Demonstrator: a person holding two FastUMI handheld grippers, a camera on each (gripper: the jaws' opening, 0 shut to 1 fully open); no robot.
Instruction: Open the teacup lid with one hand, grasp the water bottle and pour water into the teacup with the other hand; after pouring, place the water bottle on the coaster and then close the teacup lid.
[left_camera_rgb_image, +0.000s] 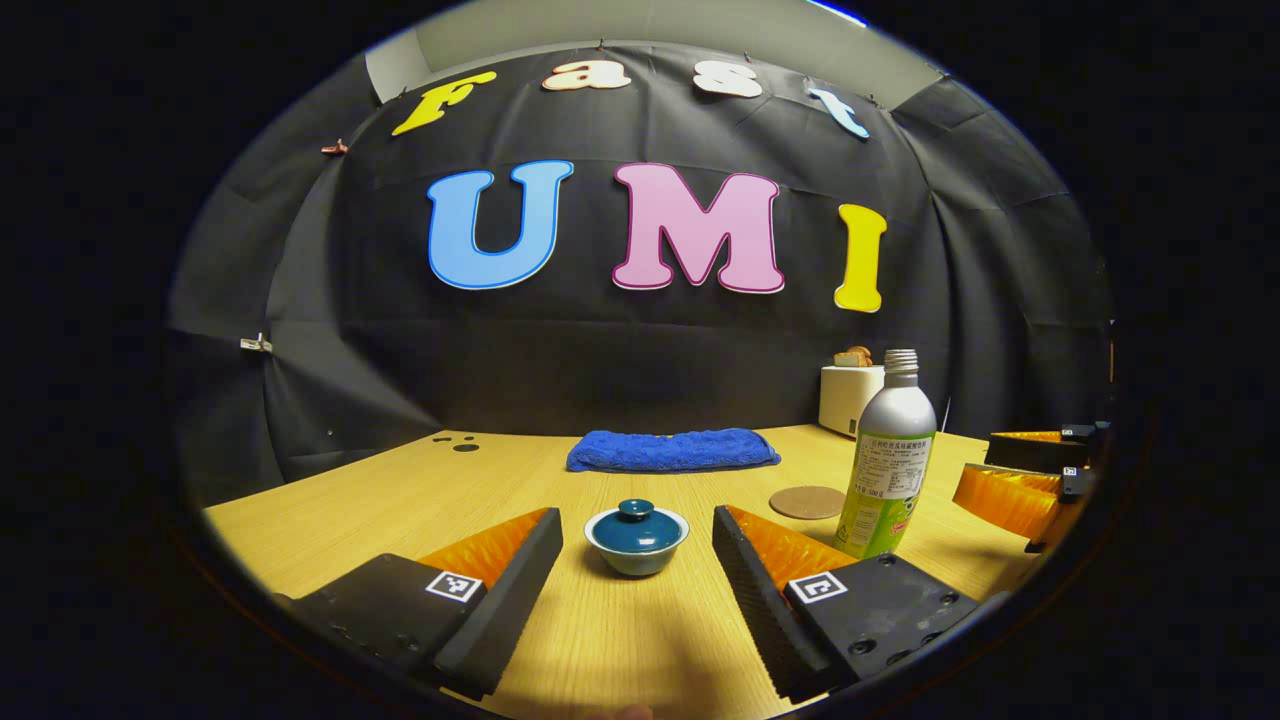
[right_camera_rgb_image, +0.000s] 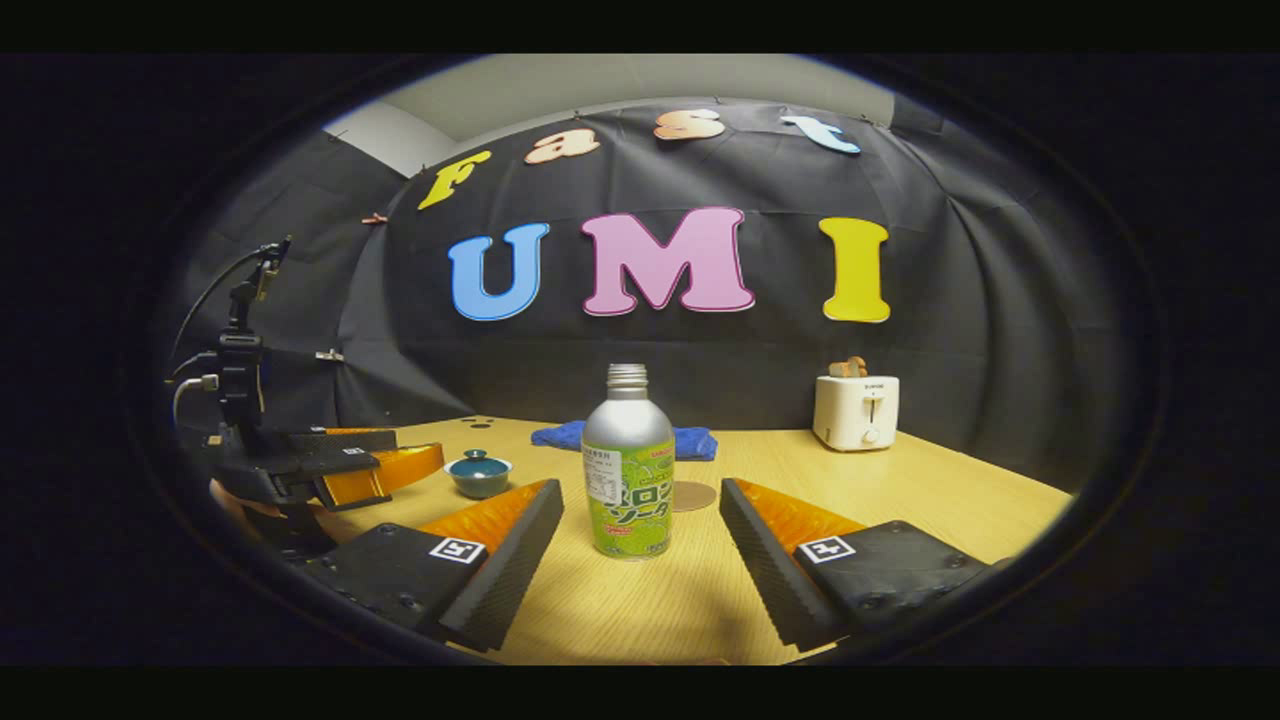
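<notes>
Teal teacup (left_camera_rgb_image: 636, 540) before left hand-held gripper (left_camera_rgb_image: 637, 560)

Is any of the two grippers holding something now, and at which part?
Nothing is held. The left gripper is open before the teacup; the right gripper is open before the bottle.

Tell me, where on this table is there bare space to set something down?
The widest bare stretch of table lies left of the teacup, up to the blue towel. In the right gripper view, wood is also bare between the water bottle and the toaster. It is crowded around the coaster, between teacup, bottle and towel.
</notes>
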